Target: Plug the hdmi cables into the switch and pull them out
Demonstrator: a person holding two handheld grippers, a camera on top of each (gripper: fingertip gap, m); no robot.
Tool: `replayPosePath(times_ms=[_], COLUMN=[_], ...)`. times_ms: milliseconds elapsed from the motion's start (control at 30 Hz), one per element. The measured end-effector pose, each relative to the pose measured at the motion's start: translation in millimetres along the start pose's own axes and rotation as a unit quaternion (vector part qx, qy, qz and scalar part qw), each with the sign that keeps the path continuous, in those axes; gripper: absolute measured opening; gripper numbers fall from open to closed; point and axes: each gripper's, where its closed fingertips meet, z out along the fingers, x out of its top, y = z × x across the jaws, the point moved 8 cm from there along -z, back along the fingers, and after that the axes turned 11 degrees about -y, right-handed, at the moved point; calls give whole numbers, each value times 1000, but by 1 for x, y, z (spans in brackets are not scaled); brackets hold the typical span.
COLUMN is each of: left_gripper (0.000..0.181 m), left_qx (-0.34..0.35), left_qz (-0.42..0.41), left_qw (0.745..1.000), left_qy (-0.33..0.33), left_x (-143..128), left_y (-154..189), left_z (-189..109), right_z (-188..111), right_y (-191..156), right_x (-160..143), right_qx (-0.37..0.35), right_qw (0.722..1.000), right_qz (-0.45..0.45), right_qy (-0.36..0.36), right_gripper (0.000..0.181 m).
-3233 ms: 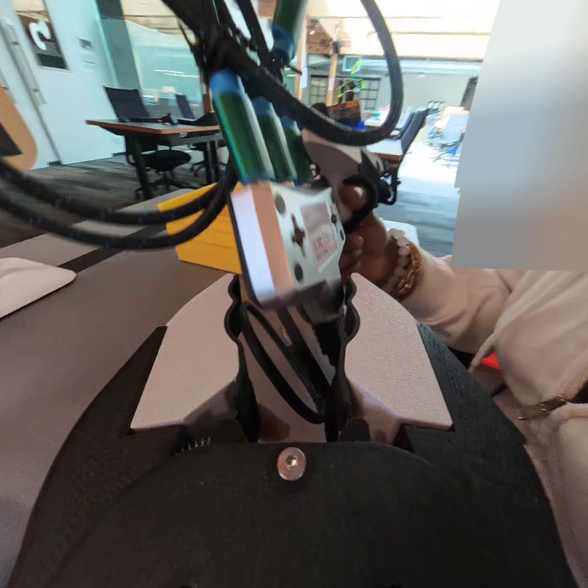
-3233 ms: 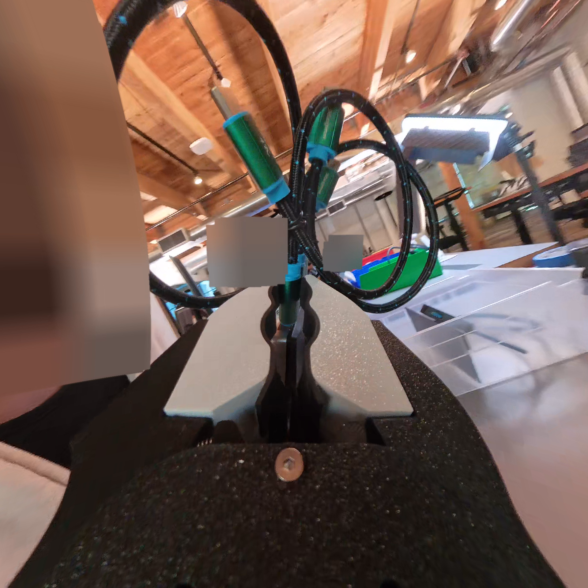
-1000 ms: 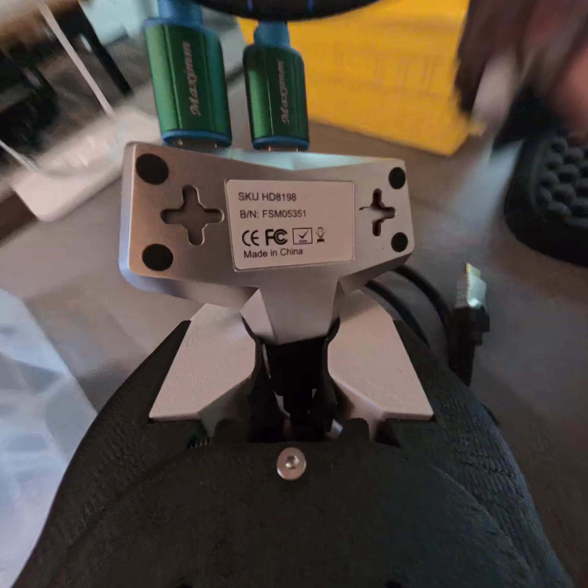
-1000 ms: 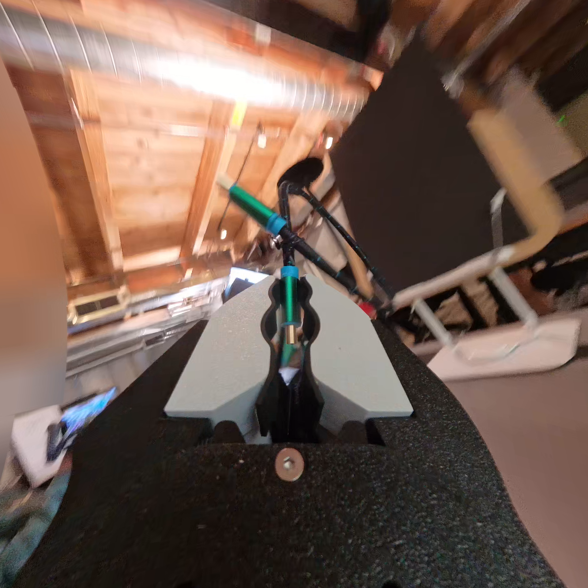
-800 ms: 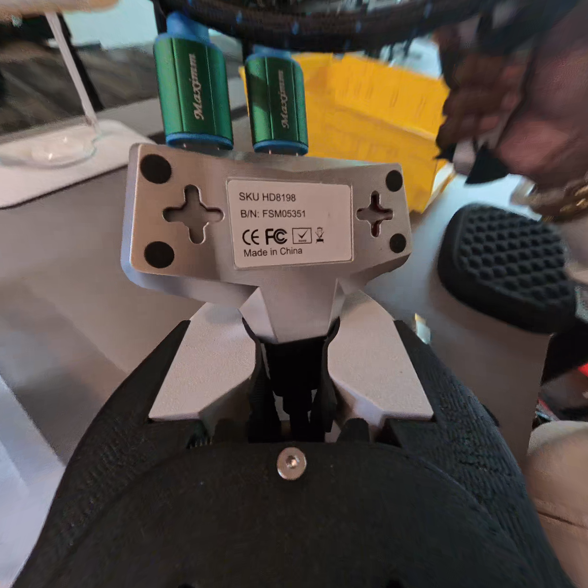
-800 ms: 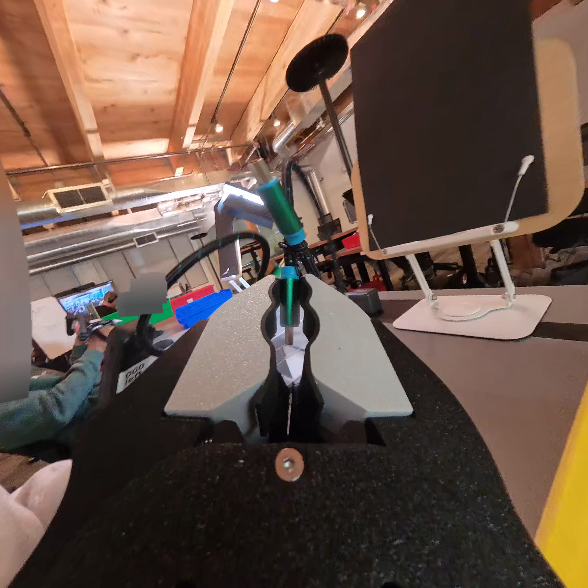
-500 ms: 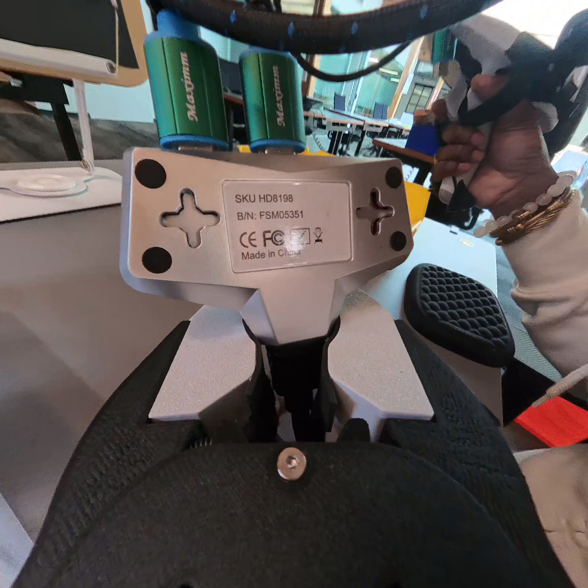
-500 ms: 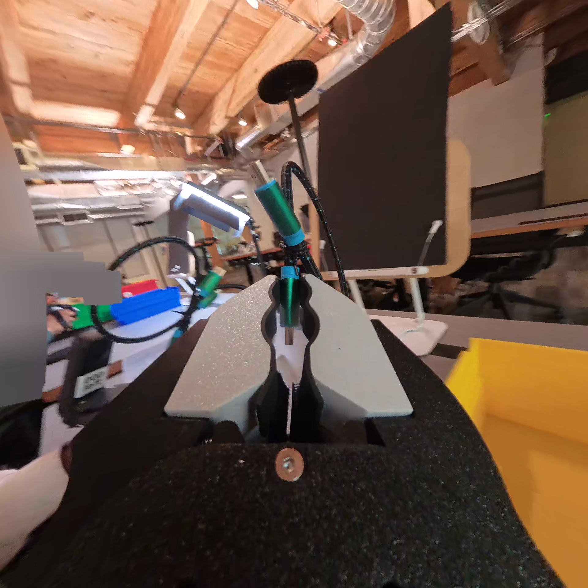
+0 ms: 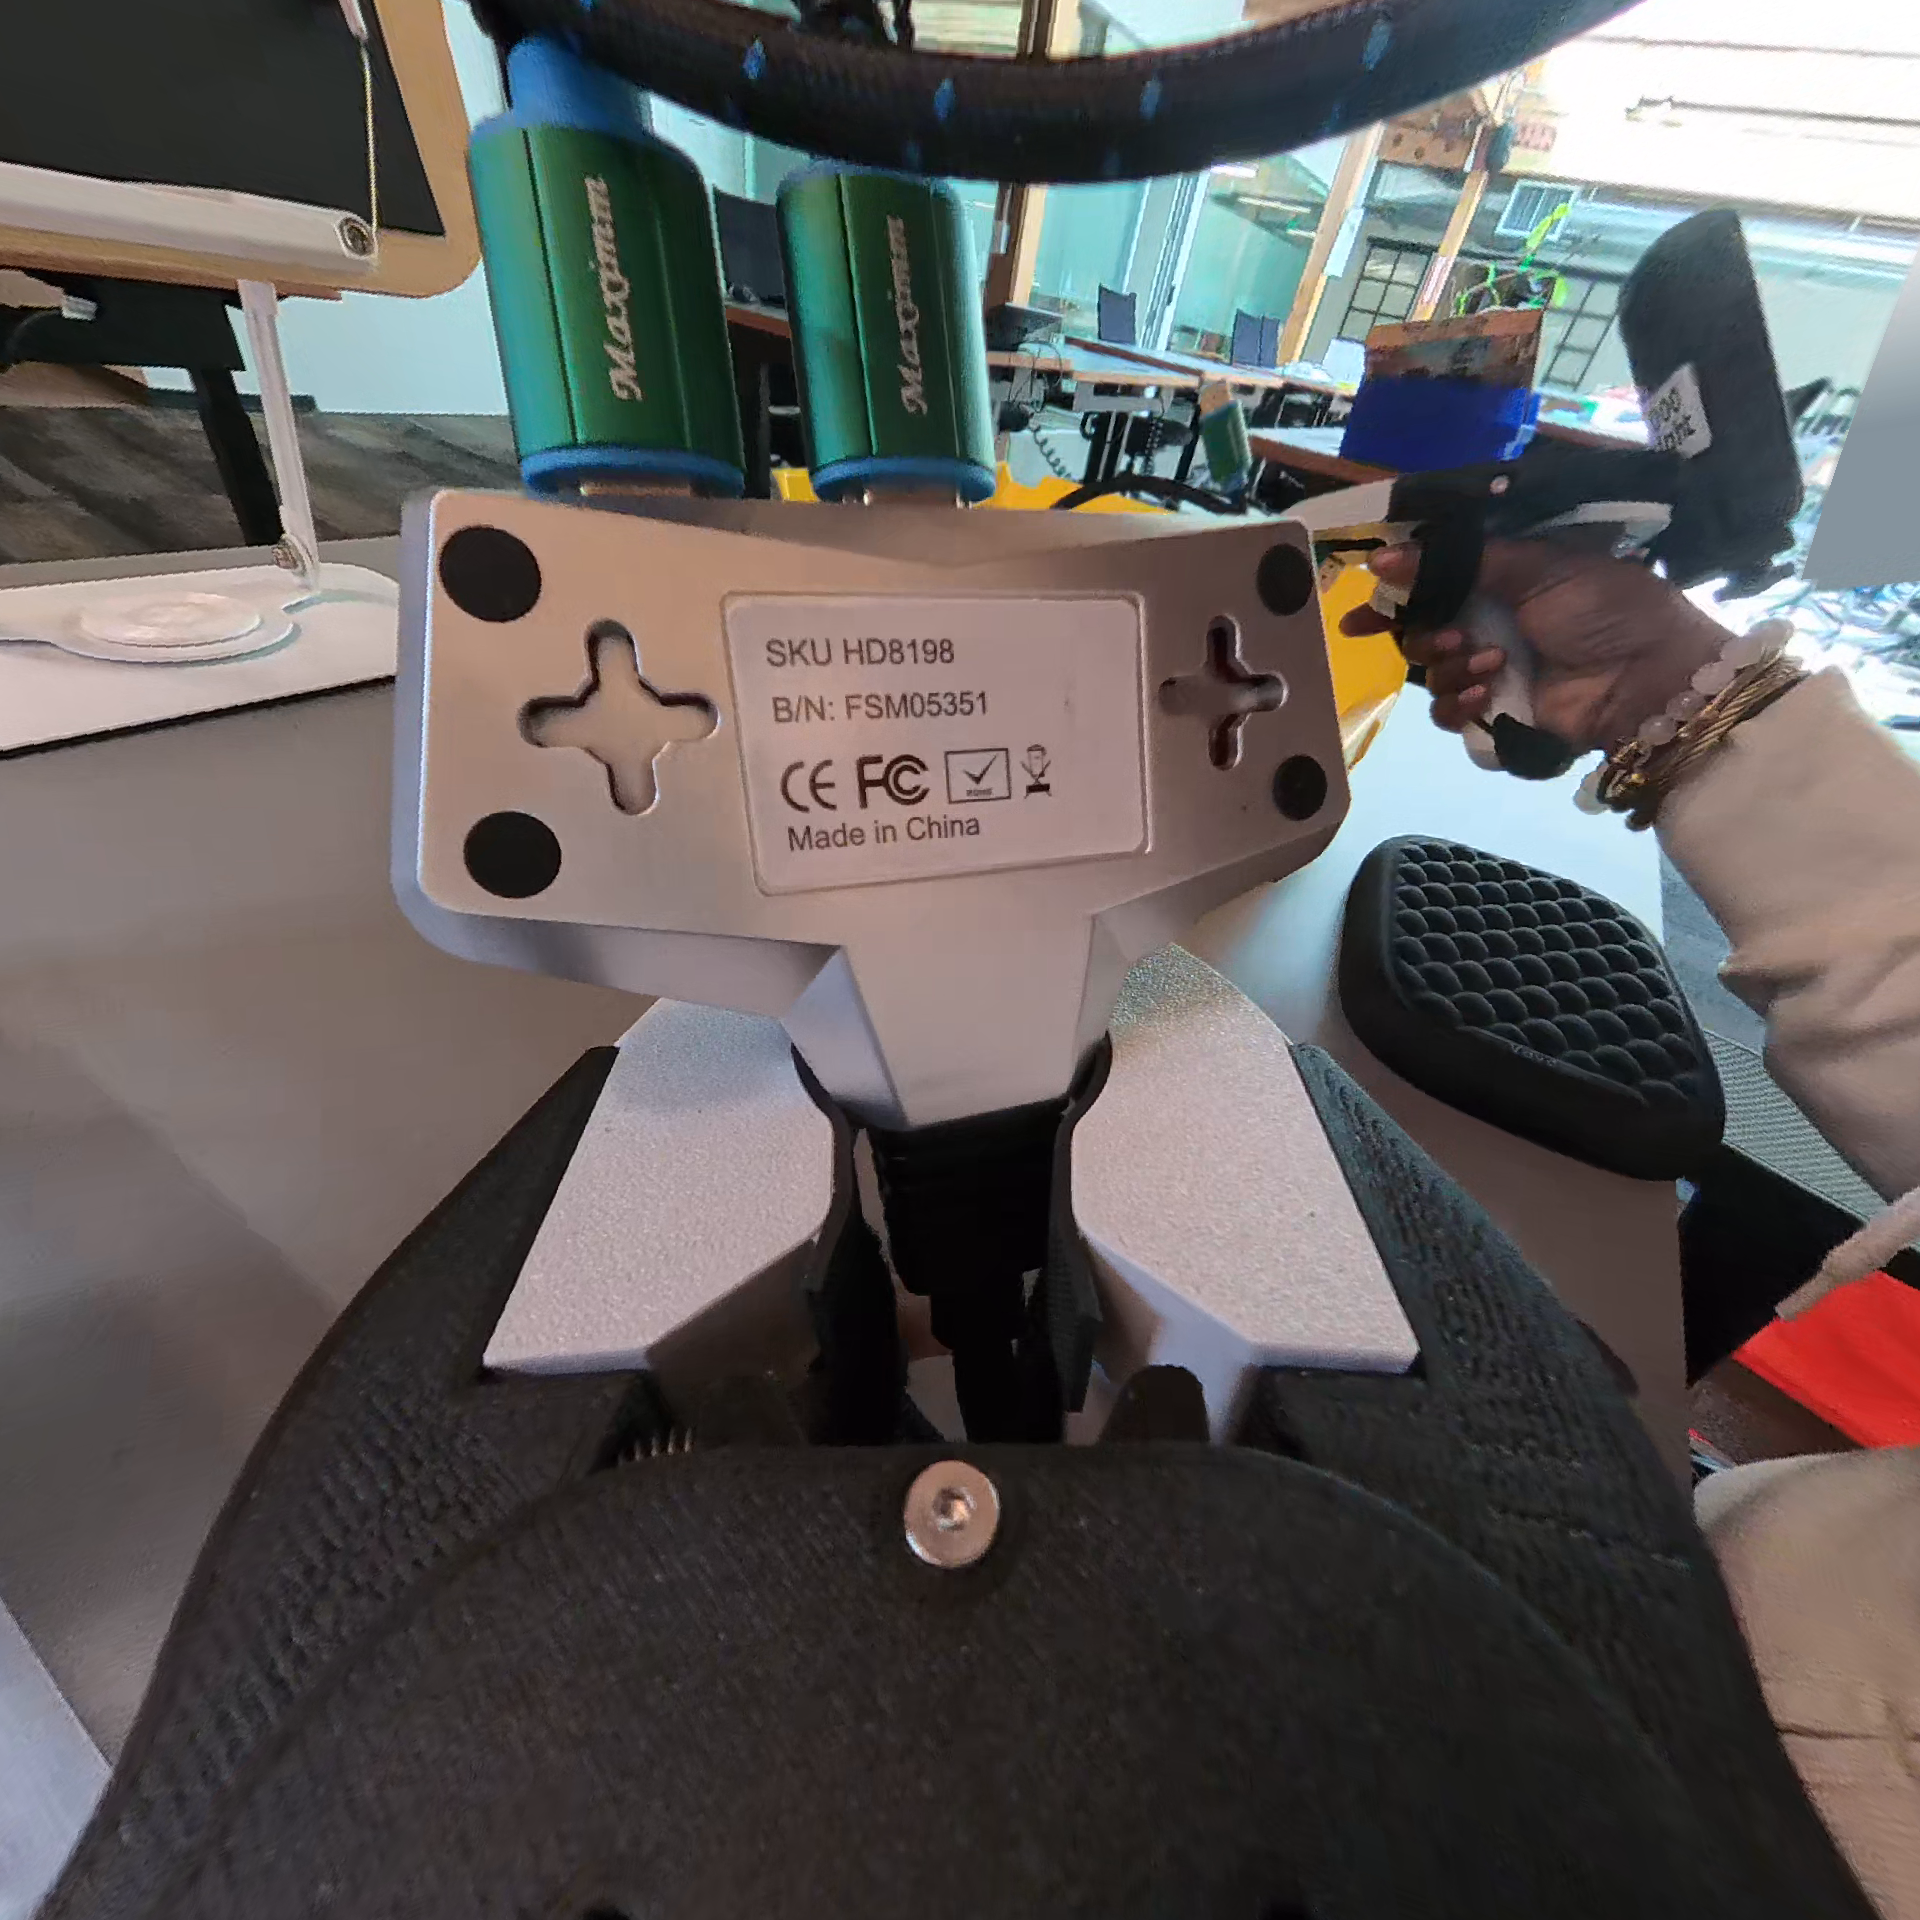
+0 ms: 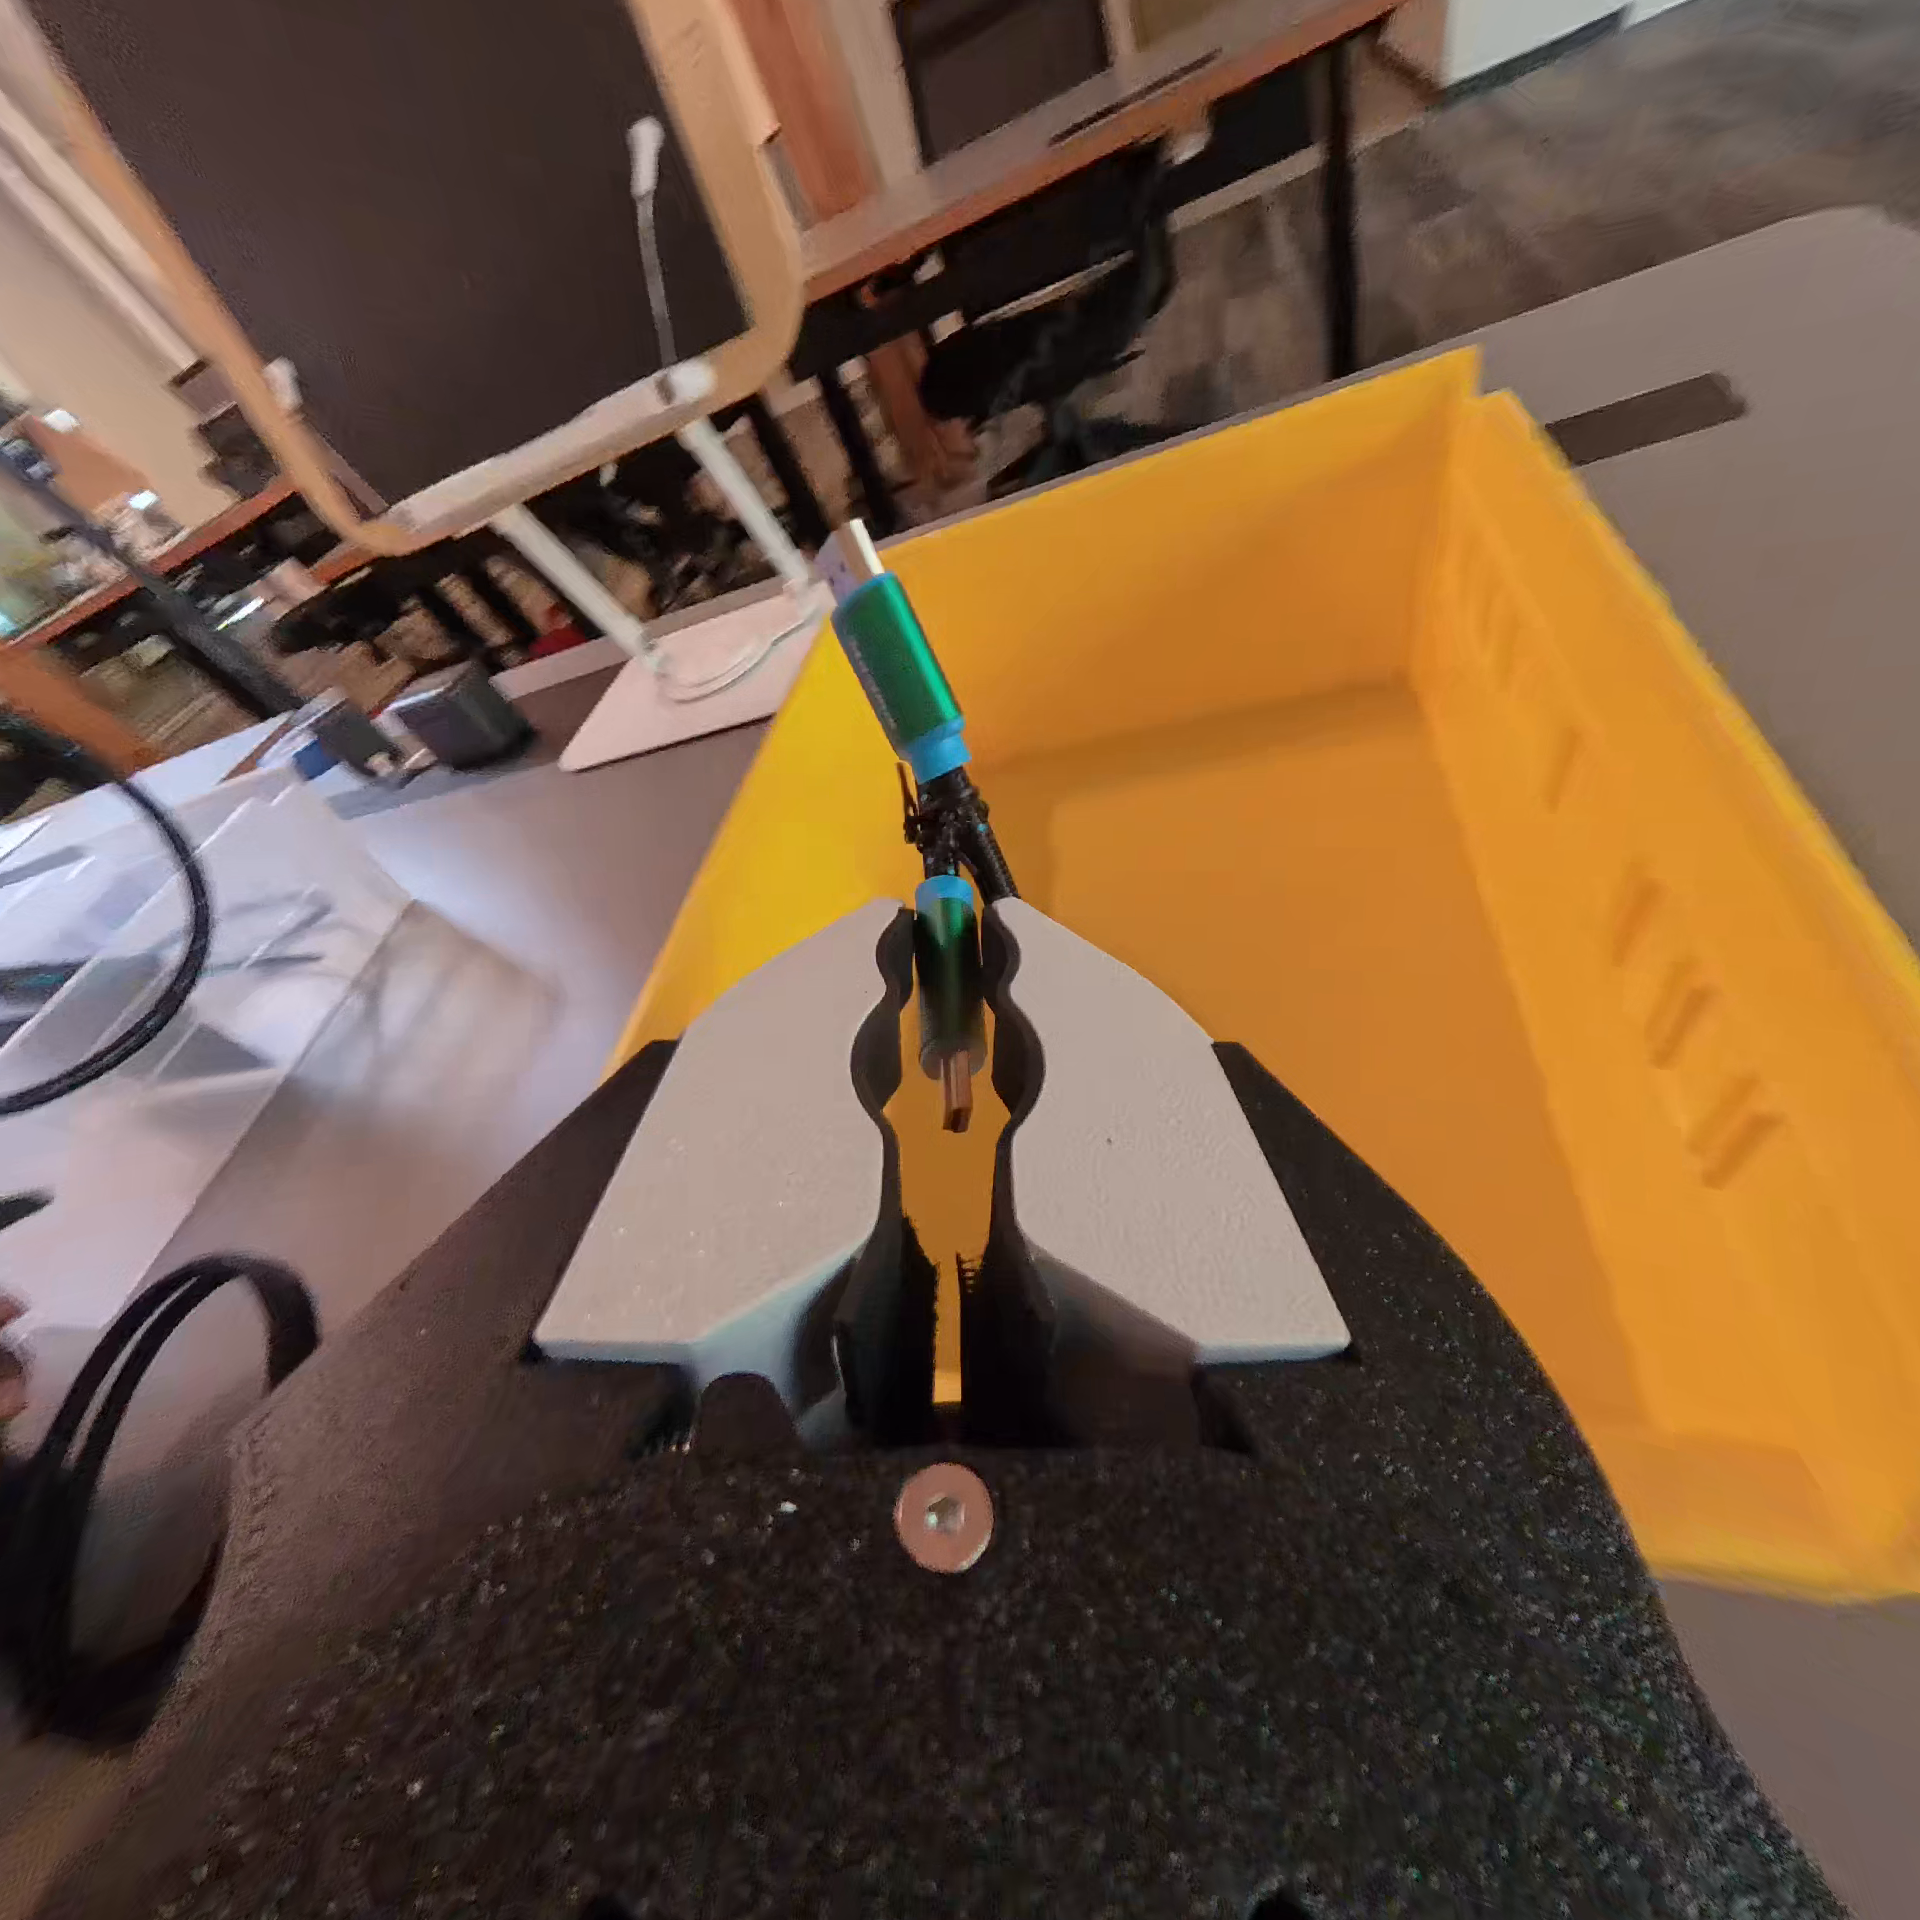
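Observation:
My left gripper point(image 9: 951, 1049) is shut on the narrow stem of a silver HDMI switch point(image 9: 644, 894), held upright with its labelled underside facing me. Two green HDMI plugs point(image 9: 608, 312) point(image 9: 883, 322) sit in its top edge, and a black braided cable point(image 9: 1039, 114) arcs above them. My right gripper point(image 10: 948, 914) is shut on a third green plug point(image 10: 945, 987), unplugged, its metal tip pointing back at me. That cable's other green plug point(image 10: 899, 665) sticks up free beyond the fingertips. Both hang over an open yellow bin point(image 10: 1558, 831).
A hand point(image 9: 1558, 644) holds the right gripper to the right of the switch. A black mesh pad point(image 9: 1527, 997) lies at the right. A board on a white stand point(image 10: 707, 675) is behind the bin, and black cable loops point(image 10: 177, 935) are at the left.
Three plugs stood in the switch; now two do. My right gripper, holding the third plug, swung down from facing the ceiling to over the yellow bin. The left gripper levelled the switch.

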Motion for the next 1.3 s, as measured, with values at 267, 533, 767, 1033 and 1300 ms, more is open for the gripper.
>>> replayPosePath(times_ms=[267, 533, 767, 1033, 1300], left_gripper=[37, 37, 37, 37, 36], left_qx=[11, 51, 55, 60, 108], left_qz=[2, 12, 38, 80, 132], left_qw=[1000, 998, 997, 994, 981], left_qy=[-1, -21, -34, -52, -90], left_x=[0, -1, -2, -4, -7], left_y=[0, 1, 6, 13, 19], left_z=[0, 4, 7, 12, 21], right_z=[-16, -16, 27, 58, 64], right_y=[4, -78, -183, -233, -233], right_x=[16, 13, -38, -59, -61], right_qx=[-142, 136, 429, 520, 495], right_qw=[985, 977, 895, 848, 864], right_qz=[-92, -151, -121, -81, -84], right_qy=[36, 68, -27, -58, -41], right_gripper=[50, 32, 25, 22, 12])
